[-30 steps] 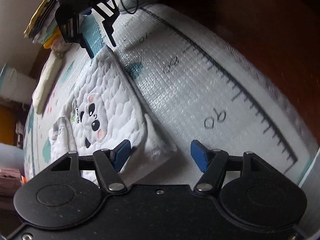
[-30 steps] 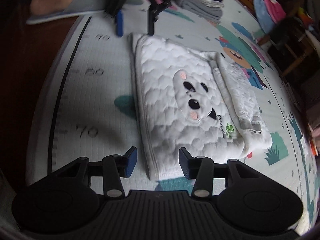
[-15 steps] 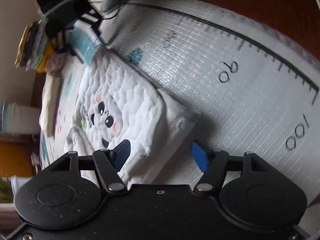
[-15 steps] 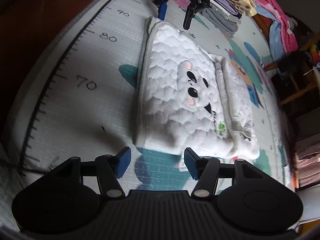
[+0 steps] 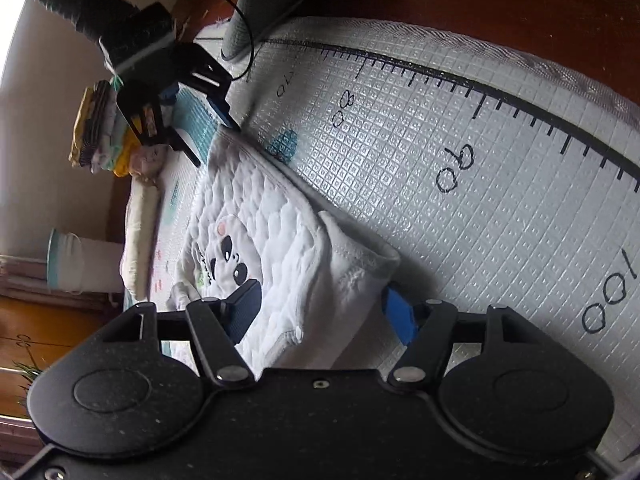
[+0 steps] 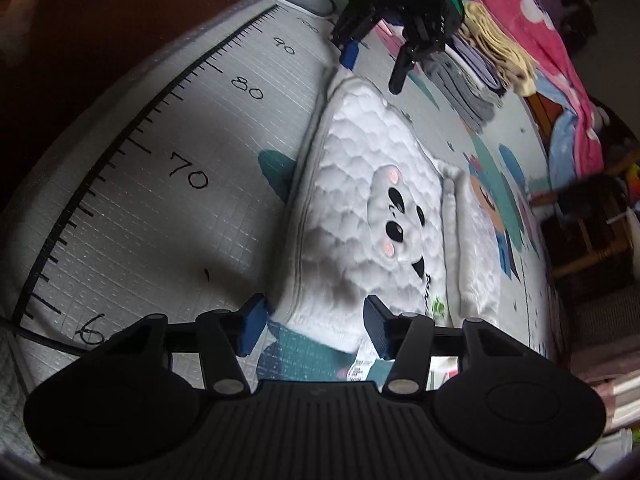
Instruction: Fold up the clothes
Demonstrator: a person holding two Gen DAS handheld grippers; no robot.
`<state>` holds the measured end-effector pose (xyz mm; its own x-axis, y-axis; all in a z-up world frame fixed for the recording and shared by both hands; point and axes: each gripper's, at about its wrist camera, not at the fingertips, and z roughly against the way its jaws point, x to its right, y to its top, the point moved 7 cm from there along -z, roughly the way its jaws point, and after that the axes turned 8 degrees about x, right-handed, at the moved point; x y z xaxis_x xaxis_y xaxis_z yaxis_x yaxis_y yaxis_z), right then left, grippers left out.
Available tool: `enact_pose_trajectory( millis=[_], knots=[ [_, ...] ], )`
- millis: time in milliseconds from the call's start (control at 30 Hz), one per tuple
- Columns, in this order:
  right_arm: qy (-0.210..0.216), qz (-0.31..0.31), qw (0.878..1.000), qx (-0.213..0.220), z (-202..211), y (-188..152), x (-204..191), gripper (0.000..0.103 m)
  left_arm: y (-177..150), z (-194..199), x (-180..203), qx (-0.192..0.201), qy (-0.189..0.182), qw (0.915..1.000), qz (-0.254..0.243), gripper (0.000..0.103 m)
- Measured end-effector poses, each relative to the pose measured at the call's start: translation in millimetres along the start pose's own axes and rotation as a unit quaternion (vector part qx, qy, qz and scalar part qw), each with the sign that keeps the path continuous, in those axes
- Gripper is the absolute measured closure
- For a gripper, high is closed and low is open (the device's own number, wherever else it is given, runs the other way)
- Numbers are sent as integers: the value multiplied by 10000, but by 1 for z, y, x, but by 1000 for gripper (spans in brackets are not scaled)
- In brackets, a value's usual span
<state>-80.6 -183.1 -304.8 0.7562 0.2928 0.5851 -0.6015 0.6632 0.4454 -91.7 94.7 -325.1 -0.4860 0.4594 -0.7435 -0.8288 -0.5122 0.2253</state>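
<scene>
A white quilted garment with a panda face (image 5: pixel 256 224) lies folded on the play mat (image 5: pixel 460 208); it also shows in the right wrist view (image 6: pixel 360 200). My left gripper (image 5: pixel 324 314) is open, its jaws straddling the garment's near end, whose corner stands up between them. My right gripper (image 6: pixel 316 326) is open with its jaws on either side of the opposite end's edge. Each gripper shows in the other's view, the right one (image 5: pixel 192 120) and the left one (image 6: pixel 376 60), both open.
The mat has a printed ruler line (image 6: pixel 132 132) along its edge, with dark wood floor (image 5: pixel 520 12) beyond. Stacks of folded clothes (image 6: pixel 476 76) and a pink blanket (image 6: pixel 532 20) lie past the garment. A slippered foot (image 5: pixel 248 24) stands on the mat's edge.
Both grippers have moved in onto the two ends of the garment. The end at my left gripper has lifted and now stands between its jaws.
</scene>
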Motion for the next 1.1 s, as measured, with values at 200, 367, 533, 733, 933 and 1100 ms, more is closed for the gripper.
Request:
enact_pose_trajectory(
  millis=[200,367,533,733,933,1100],
  knots=[
    [284,49,9996,66,-1,4,-1,63,5,2,-3,168,-444,9988,-75,36],
    [627,-402,9972,-10,-3,6,6,72,2,-7,-14,178,-1084,9936,261,47],
    [686,-677,9953,-33,-4,9,11,78,0,-14,-22,37,-1625,9827,891,74],
    [544,-1058,9929,-37,0,12,27,85,-1,-14,-41,-128,-1355,9734,1843,92],
    [95,-1987,9800,93,18,16,70,88,-26,2,-89,-82,-847,9174,3889,93],
    [-648,-2860,9558,213,28,1,135,89,-80,24,-144,127,109,8403,5419,93]
  ],
)
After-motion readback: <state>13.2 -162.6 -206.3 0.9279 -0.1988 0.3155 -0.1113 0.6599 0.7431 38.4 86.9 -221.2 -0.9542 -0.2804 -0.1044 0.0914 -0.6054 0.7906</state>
